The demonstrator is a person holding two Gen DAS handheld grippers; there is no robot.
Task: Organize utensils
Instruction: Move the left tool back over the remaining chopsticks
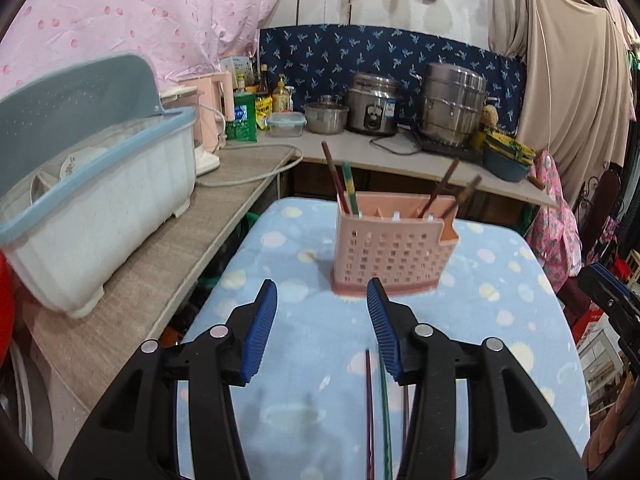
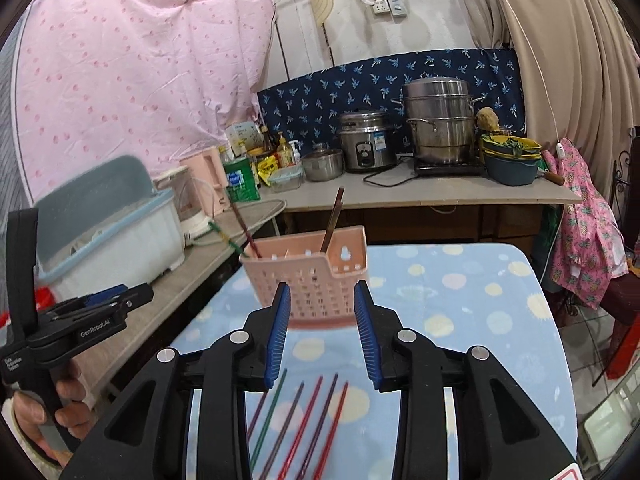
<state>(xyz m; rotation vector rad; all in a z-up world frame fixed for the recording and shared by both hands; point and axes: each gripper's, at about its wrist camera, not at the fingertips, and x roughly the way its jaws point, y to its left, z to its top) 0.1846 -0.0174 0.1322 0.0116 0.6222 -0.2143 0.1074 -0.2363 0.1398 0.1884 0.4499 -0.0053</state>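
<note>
Left tongs [image 1: 322, 300] spread, right tongs [image 2: 322, 306] spread (both empty); chopsticks [image 2: 304, 420] loose before pink holder [image 2: 308, 280].

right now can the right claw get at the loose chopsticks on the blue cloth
Probably yes: the right claw is open and empty, and the loose chopsticks lie uncovered on the cloth just below it, nothing between.

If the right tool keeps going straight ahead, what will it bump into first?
Probably the pink utensil holder. It sits right ahead between the open fingers of the right tool, though the gap to it is hard to judge.

Perforated matt plastic holder [image 1: 390, 250], fleecy cloth tabletop cover [image 1: 304, 320]
</note>
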